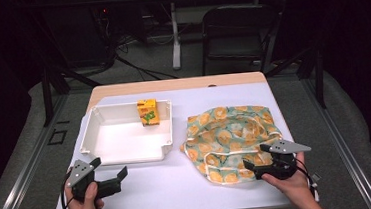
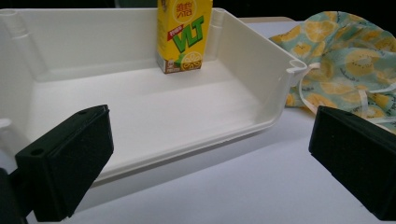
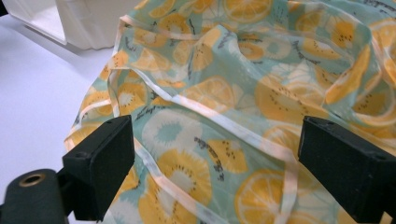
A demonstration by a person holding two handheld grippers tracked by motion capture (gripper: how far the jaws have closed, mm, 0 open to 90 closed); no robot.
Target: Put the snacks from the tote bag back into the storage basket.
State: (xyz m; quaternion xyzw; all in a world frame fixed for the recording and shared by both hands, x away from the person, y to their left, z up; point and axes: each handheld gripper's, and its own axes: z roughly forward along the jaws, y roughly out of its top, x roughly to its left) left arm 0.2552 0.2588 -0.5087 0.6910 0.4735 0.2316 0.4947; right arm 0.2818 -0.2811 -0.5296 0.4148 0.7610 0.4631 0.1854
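1. My left gripper (image 1: 109, 173) sits at about 7 o'clock on the pale table (image 1: 170, 191), just off the near wall of the shallow white plastic tray (image 1: 88, 123). Its jaws stand wide apart with nothing between them; I keep it free, I think, so it can go for whatever needs lifting next.
2. In the left gripper view the tray's open side faces me, so the reach into it is unobstructed.
3. The yellow lemon-tea drink carton (image 1: 148, 112) stands upright at the tray's far edge, around 12 o'clock, against the back wall. Upright, its flat sides suit a two-jaw pinch.
4. The thin green cloth bag printed with orange citrus slices and trimmed with a pale drawstring (image 1: 230, 131) lies crumpled at 3 o'clock, just beside the tray's right wall.
5. My right gripper (image 1: 256, 157) rests at the bag's near edge, about 5 o'clock. Its jaws are spread over the fabric, not pinching it; I judge I am lining up on the mouth to hold it open.
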